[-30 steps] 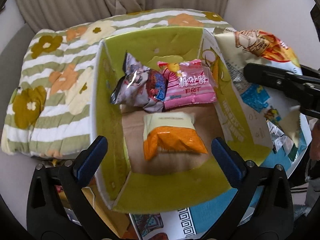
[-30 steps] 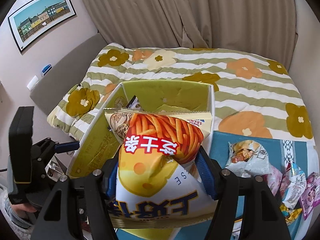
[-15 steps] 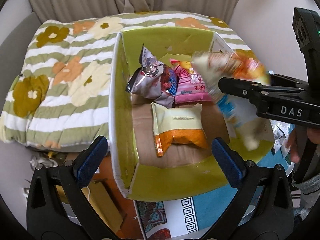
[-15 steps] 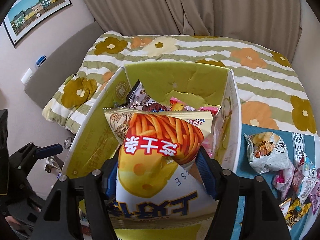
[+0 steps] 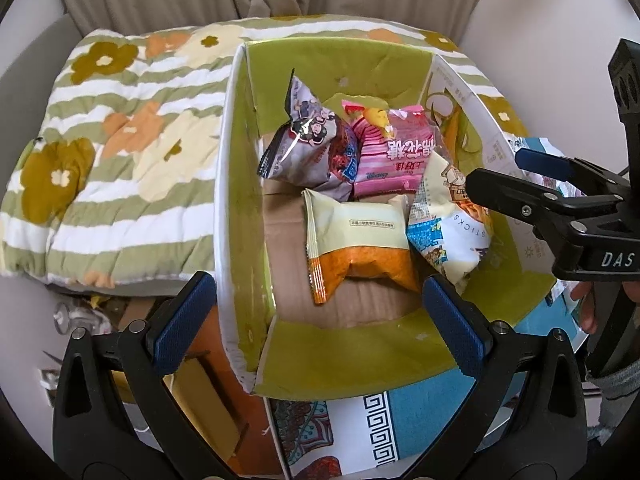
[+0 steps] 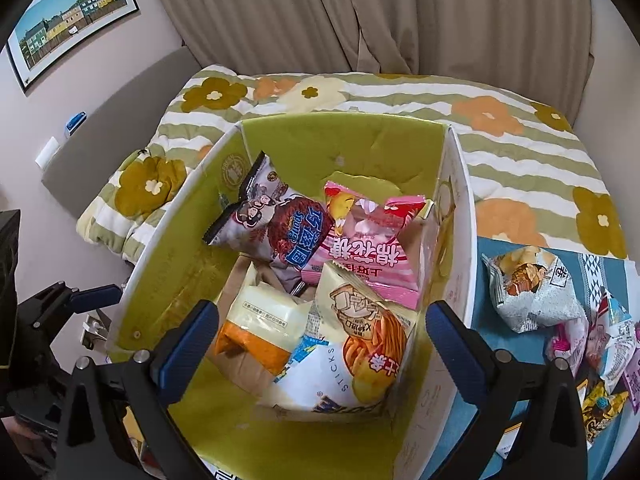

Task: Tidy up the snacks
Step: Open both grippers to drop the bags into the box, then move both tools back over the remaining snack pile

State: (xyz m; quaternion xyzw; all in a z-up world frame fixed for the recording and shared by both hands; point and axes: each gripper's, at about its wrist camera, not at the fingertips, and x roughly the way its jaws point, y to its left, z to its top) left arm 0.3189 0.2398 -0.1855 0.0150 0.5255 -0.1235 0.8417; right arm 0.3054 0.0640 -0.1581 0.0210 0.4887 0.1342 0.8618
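A green-lined cardboard box (image 5: 240,184) (image 6: 344,140) holds several snack bags. The potato-stick bag (image 6: 352,344) (image 5: 444,220) lies inside, leaning on the box's right wall. With it are an orange-and-cream bag (image 5: 356,240) (image 6: 260,328), a grey bag (image 5: 308,148) (image 6: 272,220) and a pink bag (image 5: 396,156) (image 6: 372,248). My right gripper (image 6: 320,336) hangs above the box, its jaws opening wide with nothing between the pads; it also shows at the right of the left wrist view (image 5: 516,176). My left gripper (image 5: 320,312) is open and empty over the box's near end.
The box sits at the edge of a teal patterned cloth (image 6: 488,264) (image 5: 404,408), next to a flowered striped quilt (image 5: 120,140) (image 6: 500,140). Several more snack bags (image 6: 532,292) lie on the cloth at the right. A person's hand (image 5: 588,308) holds the right gripper.
My right gripper has let go of the potato-stick bag, which dropped into the box beside the orange-and-cream bag. Both views have come closer to the box.
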